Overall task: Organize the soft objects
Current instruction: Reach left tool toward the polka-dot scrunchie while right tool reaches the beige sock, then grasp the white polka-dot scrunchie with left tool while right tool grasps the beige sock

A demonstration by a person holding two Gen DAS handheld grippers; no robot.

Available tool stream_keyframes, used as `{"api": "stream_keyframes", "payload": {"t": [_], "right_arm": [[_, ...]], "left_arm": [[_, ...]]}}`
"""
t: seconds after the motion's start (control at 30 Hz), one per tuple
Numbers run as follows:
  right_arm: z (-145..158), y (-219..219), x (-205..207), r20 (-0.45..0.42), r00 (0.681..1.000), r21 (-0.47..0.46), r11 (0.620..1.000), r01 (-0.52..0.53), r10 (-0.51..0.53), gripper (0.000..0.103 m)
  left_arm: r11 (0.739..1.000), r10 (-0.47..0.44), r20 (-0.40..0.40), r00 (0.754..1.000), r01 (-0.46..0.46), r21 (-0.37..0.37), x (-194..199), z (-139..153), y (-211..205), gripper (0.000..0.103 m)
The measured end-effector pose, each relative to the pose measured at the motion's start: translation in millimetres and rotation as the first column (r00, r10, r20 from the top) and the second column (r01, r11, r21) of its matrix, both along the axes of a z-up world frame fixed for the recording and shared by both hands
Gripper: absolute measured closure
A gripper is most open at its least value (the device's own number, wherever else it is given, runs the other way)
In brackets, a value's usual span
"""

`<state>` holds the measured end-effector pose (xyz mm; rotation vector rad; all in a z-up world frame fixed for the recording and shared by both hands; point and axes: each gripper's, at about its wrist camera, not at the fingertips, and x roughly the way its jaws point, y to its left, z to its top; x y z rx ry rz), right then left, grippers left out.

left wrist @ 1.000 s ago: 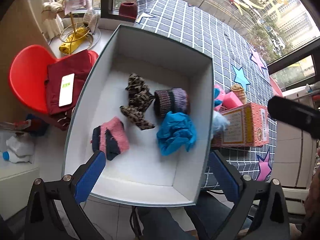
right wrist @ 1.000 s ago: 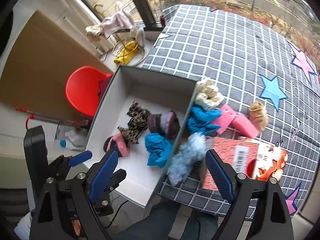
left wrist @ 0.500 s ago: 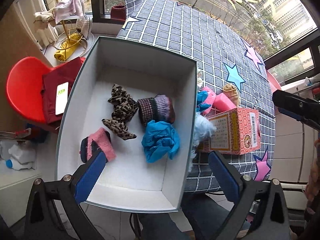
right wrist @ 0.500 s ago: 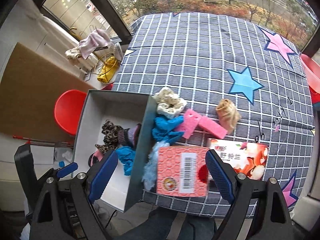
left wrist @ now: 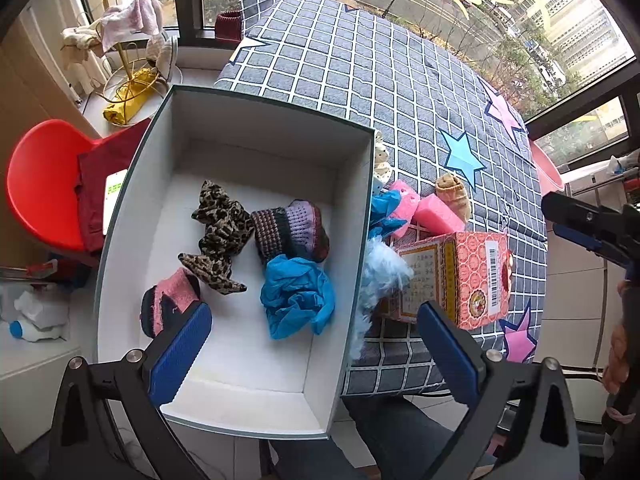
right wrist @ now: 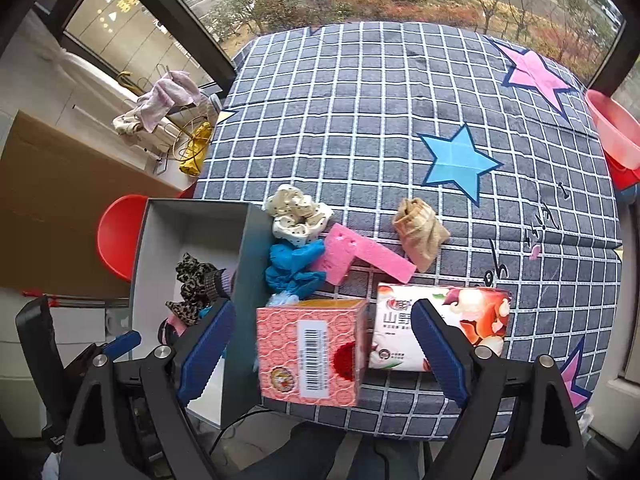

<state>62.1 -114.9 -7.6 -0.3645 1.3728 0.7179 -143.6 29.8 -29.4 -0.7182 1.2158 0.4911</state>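
A white open box [left wrist: 352, 216] [right wrist: 248, 264] holds a leopard scrunchie [left wrist: 218, 226], a purple knit piece [left wrist: 292, 232], a blue crumpled cloth [left wrist: 296, 296] and a pink-and-dark sock [left wrist: 168, 304]. Outside its right wall lie a cream dotted scrunchie [right wrist: 298, 216], a blue cloth [right wrist: 292, 266], a fluffy pale-blue piece [left wrist: 380, 276], two pink sponges [right wrist: 364, 256] and a tan cloth [right wrist: 422, 228]. My left gripper [left wrist: 316, 344] is open and empty above the box's near end. My right gripper [right wrist: 320, 344] is open and empty over the pink tissue box [right wrist: 312, 350].
A flowered tissue pack [right wrist: 440, 326] lies beside the pink box on the checked tablecloth [right wrist: 360, 120]. A red chair [left wrist: 40, 176] with red cloth and a phone stands left of the box. A gold rack [left wrist: 120, 68] with cloths stands by the window. A red basin [right wrist: 616, 136] sits far right.
Both grippers pulled back and shifted right, staying open. The right wrist view moved from over the box toward the tissue boxes and loose items on the table.
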Motion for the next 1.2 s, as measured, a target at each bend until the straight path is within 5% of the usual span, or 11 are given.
{"api": "stream_keyframes", "payload": {"t": [0.3,0.53,0.73,0.93,1.2], "right_arm": [[-20,-24,43,-0.009,0.997,-0.049,0.996,0.071,-0.071,0.013],[-62,-32,73,-0.046,0.995,-0.125,0.989,0.083,-0.089,0.013],[-96,-25,96,-0.074,0.994,-0.157,0.985,0.074,-0.086,0.013],[-129,-8,114,-0.114,0.99,-0.179,0.982,0.056,-0.077,0.013],[-162,-1,121,-0.161,0.987,-0.183,0.983,-0.001,-0.028,0.013]], "left_arm": [[1.0,-0.027,-0.009,1.0,0.027,0.014,24,5,1,0.0],[0.997,-0.074,-0.028,0.997,0.075,0.036,54,9,-1,0.0],[0.984,-0.138,-0.066,0.988,0.144,0.101,110,13,10,0.0],[0.936,-0.297,-0.179,0.938,0.323,0.137,199,-18,20,0.0],[0.906,-0.388,-0.371,0.844,0.424,0.016,261,-99,39,0.007]]}}
